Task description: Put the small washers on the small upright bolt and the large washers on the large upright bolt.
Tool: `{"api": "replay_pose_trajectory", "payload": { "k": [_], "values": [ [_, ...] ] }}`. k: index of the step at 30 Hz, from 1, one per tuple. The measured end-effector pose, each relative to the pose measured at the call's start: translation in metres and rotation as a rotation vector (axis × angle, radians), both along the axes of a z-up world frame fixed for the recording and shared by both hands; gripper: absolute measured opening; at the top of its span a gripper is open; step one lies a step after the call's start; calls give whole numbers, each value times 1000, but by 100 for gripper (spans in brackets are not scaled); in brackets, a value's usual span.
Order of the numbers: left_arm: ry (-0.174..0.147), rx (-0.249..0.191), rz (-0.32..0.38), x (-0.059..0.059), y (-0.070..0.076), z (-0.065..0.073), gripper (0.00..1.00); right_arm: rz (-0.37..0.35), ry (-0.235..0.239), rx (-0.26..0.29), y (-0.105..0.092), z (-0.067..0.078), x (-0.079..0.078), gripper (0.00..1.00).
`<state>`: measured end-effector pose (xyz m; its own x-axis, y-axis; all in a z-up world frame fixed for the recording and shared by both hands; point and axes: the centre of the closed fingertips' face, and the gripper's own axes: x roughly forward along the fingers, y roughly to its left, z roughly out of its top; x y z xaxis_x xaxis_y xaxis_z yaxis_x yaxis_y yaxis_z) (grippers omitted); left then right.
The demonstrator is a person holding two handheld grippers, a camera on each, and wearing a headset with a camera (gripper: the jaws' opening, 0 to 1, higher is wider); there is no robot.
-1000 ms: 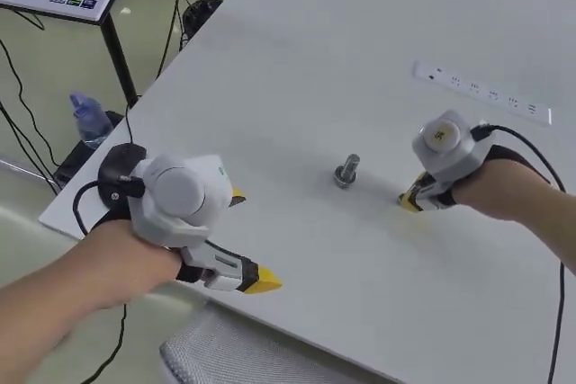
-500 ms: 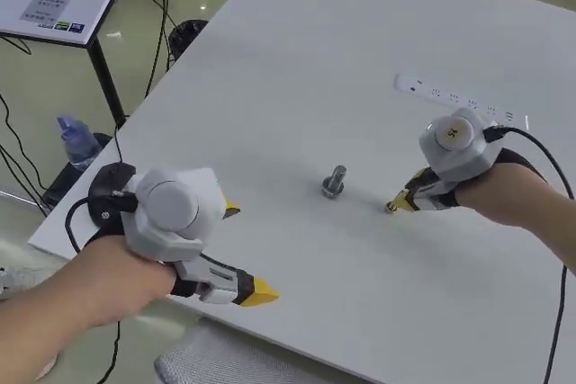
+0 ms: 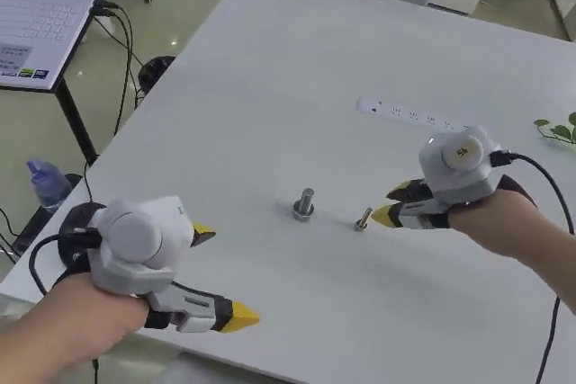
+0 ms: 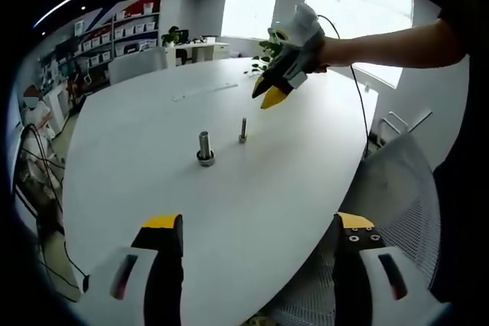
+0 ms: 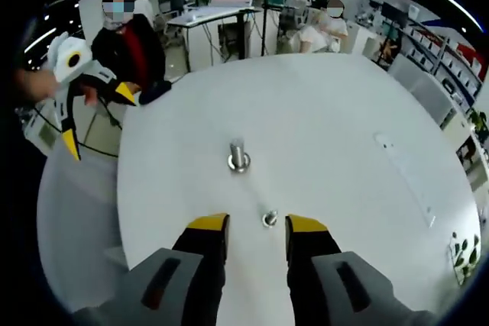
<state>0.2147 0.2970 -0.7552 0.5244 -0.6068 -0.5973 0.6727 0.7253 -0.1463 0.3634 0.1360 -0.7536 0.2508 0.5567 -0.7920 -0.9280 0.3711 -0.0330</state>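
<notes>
My right gripper (image 3: 385, 204) has released the small bolt (image 3: 363, 219), now upright at 3 o'clock of the large bolt (image 3: 304, 205); it and my left gripper (image 3: 225, 276) stand open and empty, so loading can start.

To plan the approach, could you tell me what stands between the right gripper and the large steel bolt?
The small upright steel bolt, just off the right gripper; the head view shows it.
</notes>
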Motion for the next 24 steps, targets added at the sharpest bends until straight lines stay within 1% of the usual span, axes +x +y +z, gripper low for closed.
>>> {"api": "replay_pose_trajectory", "payload": {
  "k": [1, 2, 4, 5, 6, 7, 8, 9, 10, 11, 12, 13, 14, 15, 17, 19, 20, 21, 23, 24],
  "values": [
    [4, -2, 4, 0, 1, 0, 81, 1, -15, 8, -2, 2, -1, 32],
    [5, -6, 10, 1, 2, 2, 81, -4, -25, 41, -2, 8, -3, 32],
    [3, -9, 16, 2, 2, 3, 81, -18, -18, 54, -6, 10, -7, 33],
    [3, -12, 19, 1, 2, 5, 81, -18, -41, 84, -10, 13, -6, 33],
    [4, -12, 21, 1, 2, 5, 81, -29, -43, 99, -13, 15, -8, 34],
    [3, -11, 23, 0, 3, 5, 82, -54, -37, 142, -14, 19, -12, 36],
    [2, -11, 23, 0, 3, 4, 82, -67, -36, 166, -16, 22, -15, 38],
    [1, -16, 29, 0, 4, 5, 82, -73, -47, 202, -17, 28, -19, 40],
    [-6, -27, 37, 0, 5, 7, 82, -72, -47, 211, -20, 29, -23, 42],
    [-19, -43, 45, 0, 5, 11, 83, -91, -42, 225, -24, 32, -29, 43],
    [-13, -44, 46, -2, 5, 12, 83, -97, -48, 238, -26, 34, -32, 44],
    [-11, -44, 46, -2, 5, 12, 83, -111, -57, 266, -29, 38, -34, 44],
    [-18, -39, 44, -3, 4, 13, 83, -120, -55, 275, -30, 38, -35, 45],
    [-23, -38, 42, -4, 4, 14, 84, -154, -39, 303, -35, 39, -38, 45],
    [-28, -44, 44, -4, 5, 16, 84, -169, -44, 353, -39, 45, -44, 46],
    [-32, -44, 47, -5, 5, 19, 84, -190, -39, 367, -45, 45, -51, 47],
    [-36, -49, 48, -5, 5, 21, 85, -199, -40, 378, -47, 46, -53, 48],
    [-34, -60, 53, -6, 4, 23, 85, -213, -37, 395, -49, 46, -58, 49],
    [-34, -81, 57, -6, 3, 25, 84, -227, -27, 396, -52, 44, -63, 50],
    [-34, -82, 57, -6, 3, 25, 84, -229, -33, 396, -55, 43, -69, 50]
  ]
}}
